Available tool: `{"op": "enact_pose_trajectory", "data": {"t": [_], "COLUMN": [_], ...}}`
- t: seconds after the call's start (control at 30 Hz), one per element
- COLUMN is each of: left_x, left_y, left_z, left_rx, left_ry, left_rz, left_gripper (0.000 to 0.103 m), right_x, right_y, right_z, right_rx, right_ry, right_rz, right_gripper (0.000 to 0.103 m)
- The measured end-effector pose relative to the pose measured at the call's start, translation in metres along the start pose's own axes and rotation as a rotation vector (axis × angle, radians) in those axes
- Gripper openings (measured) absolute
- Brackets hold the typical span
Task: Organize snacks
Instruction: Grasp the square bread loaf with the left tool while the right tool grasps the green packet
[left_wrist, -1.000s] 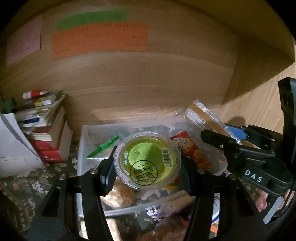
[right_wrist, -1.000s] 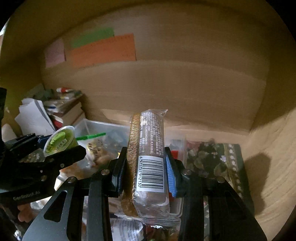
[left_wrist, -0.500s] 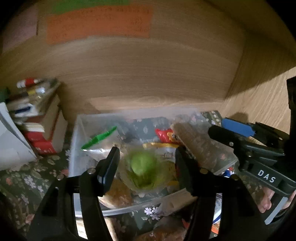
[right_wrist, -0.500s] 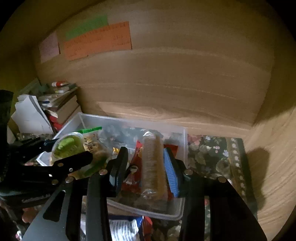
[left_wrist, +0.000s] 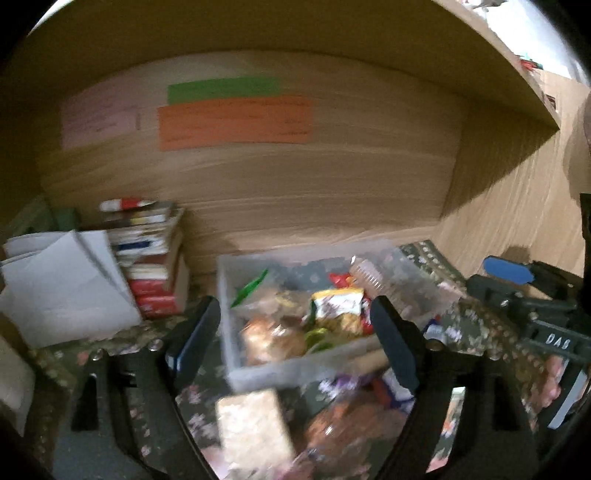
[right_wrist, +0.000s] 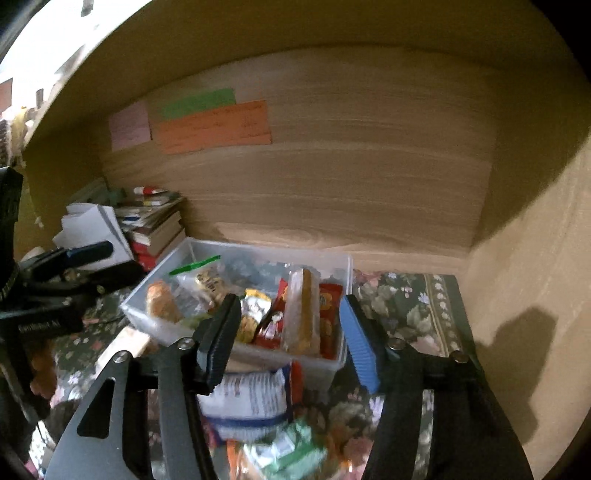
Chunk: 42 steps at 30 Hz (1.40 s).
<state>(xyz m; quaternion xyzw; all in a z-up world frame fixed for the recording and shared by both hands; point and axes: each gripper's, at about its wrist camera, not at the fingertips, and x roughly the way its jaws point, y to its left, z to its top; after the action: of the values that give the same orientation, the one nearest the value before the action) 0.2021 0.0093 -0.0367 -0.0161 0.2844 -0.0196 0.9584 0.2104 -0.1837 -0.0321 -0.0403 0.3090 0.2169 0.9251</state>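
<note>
1. Both tools are empty. The left gripper (left_wrist: 295, 332) has its jaws spread wide with nothing between them, and so does the right gripper (right_wrist: 288, 332).
2. The clear plastic bin (right_wrist: 258, 354) sits mid-frame in both views, on a floral cloth (right_wrist: 406, 302). It holds mixed snacks, among them a long wrapped bar (right_wrist: 301, 314) upright near its right end.
3. Loose snacks lie outside the bin at the bottom of the frame: a white-and-blue packet (right_wrist: 251, 402) and a green packet (right_wrist: 291, 454) in the right view, and a blurred pale block (left_wrist: 255, 428) in the left.
4. These packets look light, soft and crinkly, with slick film. I would pinch across the filled middle, not the thin seam, and gently, since the contents may crumble.
5. Room is tight. A wooden back wall (right_wrist: 332, 166) and side panel close the right, and stacked books (left_wrist: 151, 266) with white paper (left_wrist: 66, 288) crowd the left of the frame. The grippers are near each other, so approach from above the bin's rim.
</note>
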Motion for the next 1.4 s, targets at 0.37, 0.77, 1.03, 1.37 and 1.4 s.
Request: {"op": "enact_pose_trajectory", "data": {"t": [0.37, 0.77, 1.03, 1.37, 1.4], "left_x": [0.005, 0.048, 0.058, 0.029, 0.025], "left_y": [0.036, 0.041, 0.044, 0.050, 0.050], "left_z": [-0.059, -0.095, -0.101, -0.099, -0.098], "left_rx": [-0.048, -0.077, -0.082, -0.089, -0.088], "left_ry": [0.141, 0.267, 0.294, 0.237, 0.229], "left_rz": [0.036, 0.012, -0.023, 0.001, 0.004], "left_gripper": [0.087, 0.087, 0.057, 0.055, 0.055], "right_x": [-0.004, 0.022, 0.023, 0.011, 0.009], "right_y": [-0.004, -0.016, -0.015, -0.018, -0.018], "right_z": [-0.051, -0.091, -0.094, -0.089, -0.087], "right_rx": [0.038, 0.126, 0.128, 0.139, 0.137], "right_ry": [0.077, 0.184, 0.181, 0.146, 0.139], "right_rz": [-0.033, -0.062, -0.054, -0.051, -0.054], "right_gripper": [0.062, 0.065, 0.041, 0.031, 0.031]}}
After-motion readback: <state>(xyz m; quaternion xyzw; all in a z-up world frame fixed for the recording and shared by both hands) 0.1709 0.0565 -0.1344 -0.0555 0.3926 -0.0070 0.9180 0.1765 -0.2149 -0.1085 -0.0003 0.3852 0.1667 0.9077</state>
